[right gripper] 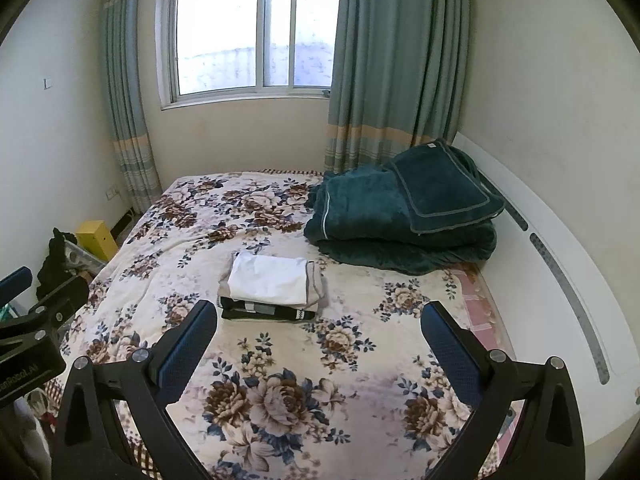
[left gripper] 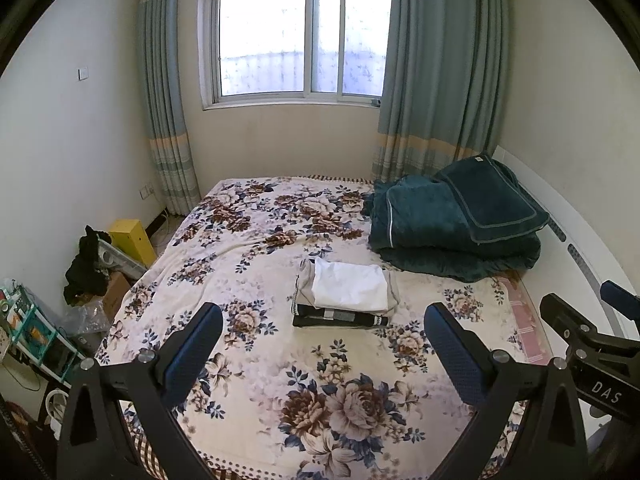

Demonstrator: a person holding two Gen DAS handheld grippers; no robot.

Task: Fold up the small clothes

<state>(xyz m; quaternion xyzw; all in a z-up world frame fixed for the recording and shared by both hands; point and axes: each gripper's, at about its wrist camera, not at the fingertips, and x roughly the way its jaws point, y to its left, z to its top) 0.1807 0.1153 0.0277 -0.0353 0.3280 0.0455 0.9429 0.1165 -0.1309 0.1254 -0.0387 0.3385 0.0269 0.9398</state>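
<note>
"DAS" is printed in white on the right hand-held gripper [left gripper: 608, 300].

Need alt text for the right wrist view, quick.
A stack of folded clothes, white piece on top, sits mid-bed on a floral bedspread, beyond the open, empty right gripper. A folded dark green blanket lies behind it.

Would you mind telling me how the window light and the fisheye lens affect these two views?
Left wrist view: the window is overexposed, the white headboard bows into a curve, corners go black. Right wrist view: same blown-out window, bent walls; the folded stack of clothes on the floral bedspread stays evenly lit and sharp.
</note>
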